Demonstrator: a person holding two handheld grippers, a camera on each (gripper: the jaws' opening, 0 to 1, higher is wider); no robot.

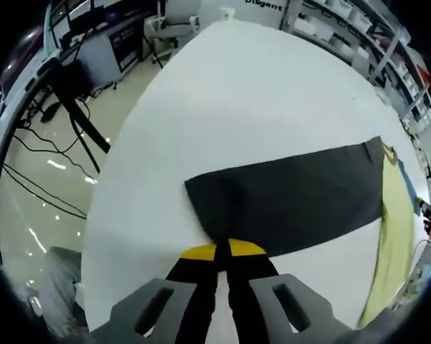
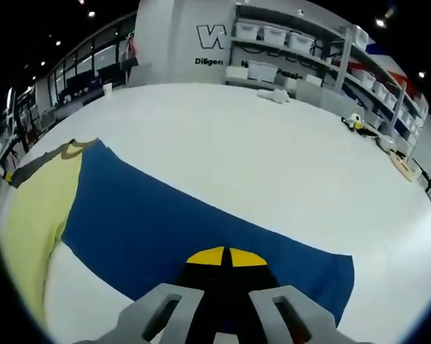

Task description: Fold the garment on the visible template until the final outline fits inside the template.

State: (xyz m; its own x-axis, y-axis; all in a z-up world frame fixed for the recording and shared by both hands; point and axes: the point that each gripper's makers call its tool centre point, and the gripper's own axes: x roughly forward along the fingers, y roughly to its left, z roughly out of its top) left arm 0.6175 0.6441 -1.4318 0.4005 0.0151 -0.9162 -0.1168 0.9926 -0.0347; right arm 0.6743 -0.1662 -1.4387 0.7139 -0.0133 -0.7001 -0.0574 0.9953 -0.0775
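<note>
A pale yellow garment [image 2: 36, 215] lies spread on the wide white bench [image 2: 272, 158], with a dark grey panel [image 1: 294, 193] running out from it on one side and a blue panel [image 2: 179, 229] on the other. Whether these are the template or parts of the garment, I cannot say from where I stand.

The left gripper [image 1: 222, 251] has its jaws pressed together right at the near edge of the grey panel, the yellow tips meeting the cloth's border; it looks to be pinching that edge, though the cloth between the tips is hidden, so I cannot be sure. The right gripper [image 2: 226, 259] sits low over the blue panel, its jaws likewise closed together with the fabric directly beneath them; again a grasp seems likely but isn't plain.

I judge this to be the start of a fold: both far ends being taken up at once. The next move calls for lifting both ends evenly and carrying them inward over the yellow middle, keeping the edges straight so that nothing bunches or spills past the outline.
</note>
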